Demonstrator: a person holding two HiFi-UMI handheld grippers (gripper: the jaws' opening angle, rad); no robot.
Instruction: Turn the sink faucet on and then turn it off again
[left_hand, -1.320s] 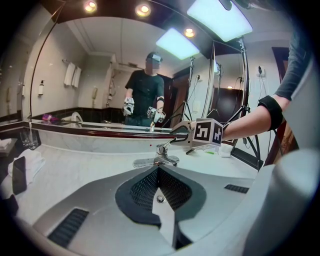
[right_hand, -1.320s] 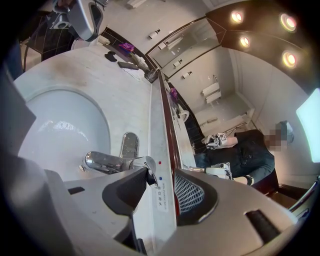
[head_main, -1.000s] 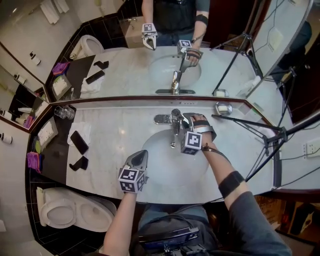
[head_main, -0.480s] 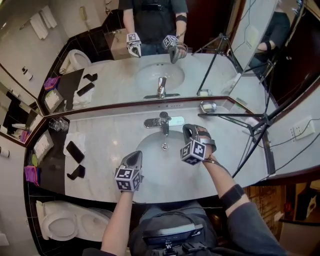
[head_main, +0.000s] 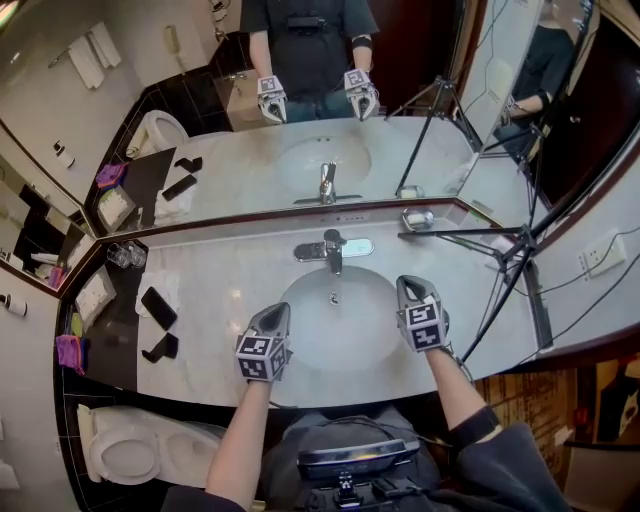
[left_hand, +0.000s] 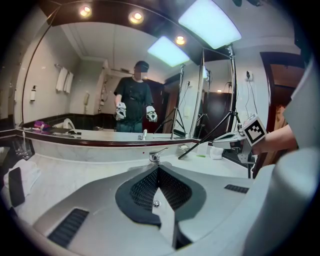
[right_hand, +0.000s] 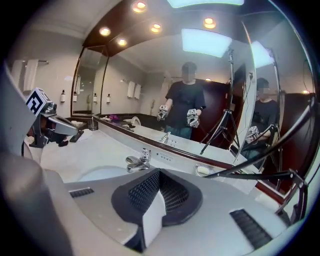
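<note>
The chrome faucet (head_main: 333, 248) stands at the back of the white oval sink (head_main: 300, 345), its lever over the spout; no stream of water shows. My right gripper (head_main: 408, 284) hovers over the basin's right rim, well clear of the faucet, shut with nothing between its jaws. My left gripper (head_main: 278, 310) hangs over the basin's front left rim, also shut and empty. In the left gripper view the faucet (left_hand: 155, 156) sits just beyond the closed tips (left_hand: 158, 168). In the right gripper view the faucet (right_hand: 137, 161) lies ahead to the left of the tips (right_hand: 159, 171).
A soap dish (head_main: 418, 218) sits at the back right of the marble counter (head_main: 220, 275). A tripod (head_main: 500, 235) leans across the right side. Two dark phones (head_main: 158, 308) and glasses (head_main: 125, 255) are at the left, a toilet (head_main: 150, 450) below. The mirror (head_main: 300, 130) backs the counter.
My right gripper has left the faucet lever, shut its jaws and pulled back to the right front of the basin while rolling. The left gripper has stayed put.
</note>
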